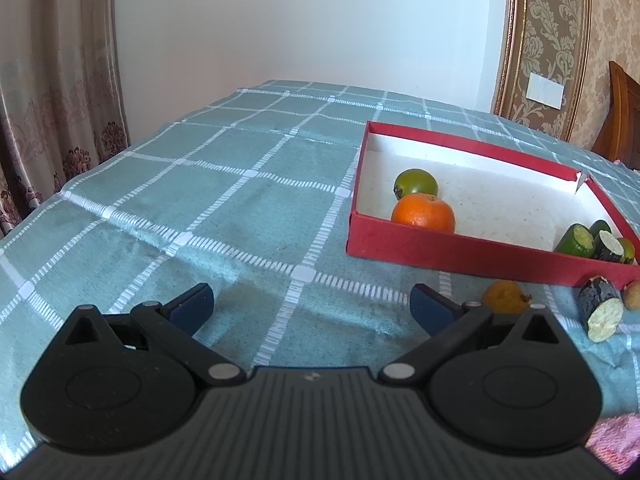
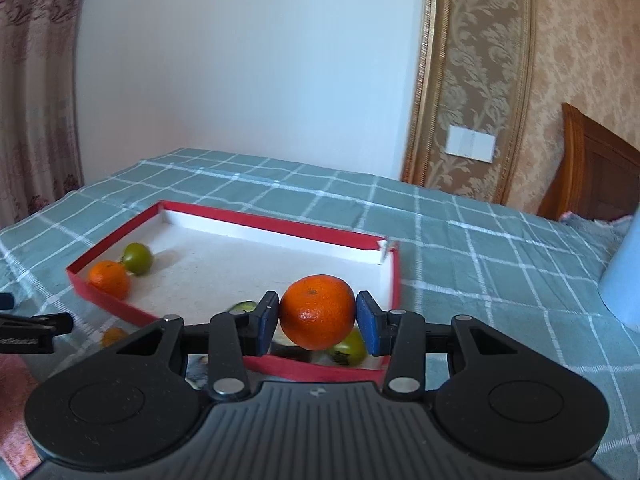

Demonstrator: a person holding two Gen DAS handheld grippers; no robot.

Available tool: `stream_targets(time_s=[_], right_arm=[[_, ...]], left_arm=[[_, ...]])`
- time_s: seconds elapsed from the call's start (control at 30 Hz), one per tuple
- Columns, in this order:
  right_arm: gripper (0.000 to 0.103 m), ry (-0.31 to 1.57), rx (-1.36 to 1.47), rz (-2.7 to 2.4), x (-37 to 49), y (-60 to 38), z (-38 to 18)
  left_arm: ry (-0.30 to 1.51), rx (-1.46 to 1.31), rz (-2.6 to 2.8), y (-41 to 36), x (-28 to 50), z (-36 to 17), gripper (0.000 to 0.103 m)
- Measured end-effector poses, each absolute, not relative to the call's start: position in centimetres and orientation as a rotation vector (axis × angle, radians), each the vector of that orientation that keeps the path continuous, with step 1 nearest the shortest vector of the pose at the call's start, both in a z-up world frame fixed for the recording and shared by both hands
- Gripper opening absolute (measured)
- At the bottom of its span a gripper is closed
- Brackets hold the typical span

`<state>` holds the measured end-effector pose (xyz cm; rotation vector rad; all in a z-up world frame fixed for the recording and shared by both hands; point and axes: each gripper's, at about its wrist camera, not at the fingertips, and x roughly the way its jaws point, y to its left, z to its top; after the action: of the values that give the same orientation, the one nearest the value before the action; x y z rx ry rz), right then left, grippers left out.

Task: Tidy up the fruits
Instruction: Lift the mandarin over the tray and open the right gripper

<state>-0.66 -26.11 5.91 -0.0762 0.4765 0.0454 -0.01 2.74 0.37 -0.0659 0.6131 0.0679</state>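
Orange (image 2: 317, 311) clamped between right gripper (image 2: 317, 322) pads, lifted above near edge of red box (image 2: 240, 216). Mid-carry; next, probably lowering beside other orange (image 2: 109, 278) and releasing gently. Left gripper (image 1: 312, 308) spread apart, empty, over bench (image 1: 200, 200).

A home, likely a dining room: patterned curtains (image 1: 56, 92) hang at the left, floral wallpaper (image 2: 476, 92) in a gilt frame covers the wall, and a checked tablecloth (image 1: 224, 200) and wooden chair (image 2: 596, 172) stand before it.
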Motion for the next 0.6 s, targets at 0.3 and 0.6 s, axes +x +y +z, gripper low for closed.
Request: stream_targets(time_s=[0.3, 0.6], right_arm=[[0.042, 0.464, 0.026, 0.012, 1.1, -30.2, 7.0], [0.042, 0.444, 0.055, 0.044, 4.4, -30.7, 9.4]], left_arm=[[0.610, -0.082, 0.056, 2.9, -0.1, 0.4, 0.103], [0.614, -0.089, 0.049, 2.9, 0.0, 0.4, 0.103]])
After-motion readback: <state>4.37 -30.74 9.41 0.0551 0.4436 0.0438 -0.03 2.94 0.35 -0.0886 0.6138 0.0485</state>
